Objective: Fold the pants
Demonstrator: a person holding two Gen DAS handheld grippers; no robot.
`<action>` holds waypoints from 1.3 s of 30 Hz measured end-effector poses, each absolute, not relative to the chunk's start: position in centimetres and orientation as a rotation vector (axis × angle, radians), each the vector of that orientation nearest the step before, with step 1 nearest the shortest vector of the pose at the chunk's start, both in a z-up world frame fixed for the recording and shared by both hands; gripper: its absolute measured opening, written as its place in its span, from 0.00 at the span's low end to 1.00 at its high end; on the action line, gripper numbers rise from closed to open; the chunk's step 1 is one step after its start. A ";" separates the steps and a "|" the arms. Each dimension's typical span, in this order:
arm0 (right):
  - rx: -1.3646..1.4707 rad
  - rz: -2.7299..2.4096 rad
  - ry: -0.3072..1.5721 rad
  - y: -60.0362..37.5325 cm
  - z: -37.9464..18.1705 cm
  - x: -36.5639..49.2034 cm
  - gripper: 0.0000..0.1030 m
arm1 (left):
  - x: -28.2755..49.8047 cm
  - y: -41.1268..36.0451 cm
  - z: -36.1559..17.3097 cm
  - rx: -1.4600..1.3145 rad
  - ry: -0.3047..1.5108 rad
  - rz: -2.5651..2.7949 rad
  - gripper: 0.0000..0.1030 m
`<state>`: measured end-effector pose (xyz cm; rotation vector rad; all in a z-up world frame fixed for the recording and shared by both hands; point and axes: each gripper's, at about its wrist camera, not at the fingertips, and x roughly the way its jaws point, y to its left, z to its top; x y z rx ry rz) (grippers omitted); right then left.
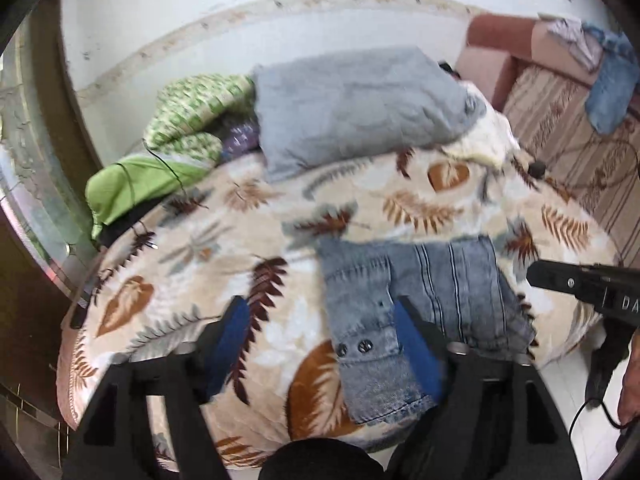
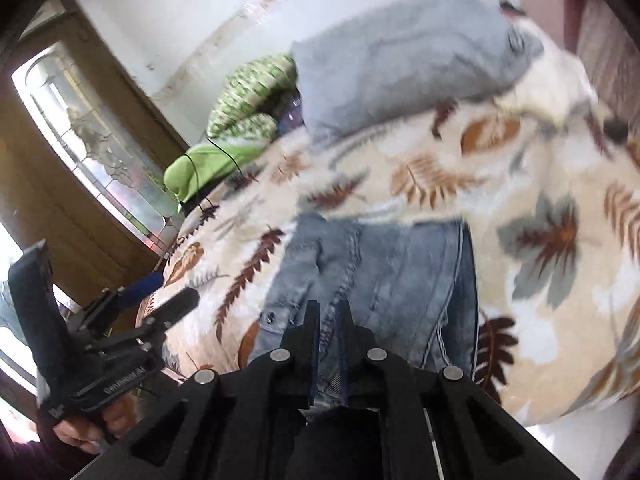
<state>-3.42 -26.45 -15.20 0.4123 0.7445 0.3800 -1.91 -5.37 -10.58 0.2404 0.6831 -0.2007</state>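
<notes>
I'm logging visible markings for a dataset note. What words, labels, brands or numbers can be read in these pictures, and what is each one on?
"DA": white letters on the body of the right gripper, cut off at the edge of the left wrist view.
White lettering on the body of the left gripper, seen upside down in the right wrist view: too blurred to read.
Metal buttons on the jeans: any stamp is too small to read.
Nothing else carries text.
</notes>
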 end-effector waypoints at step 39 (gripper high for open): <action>0.388 0.221 0.729 -30.7 -17.5 -4.4 0.82 | 1.3 -0.1 -14.9 0.133 0.846 -0.067 0.86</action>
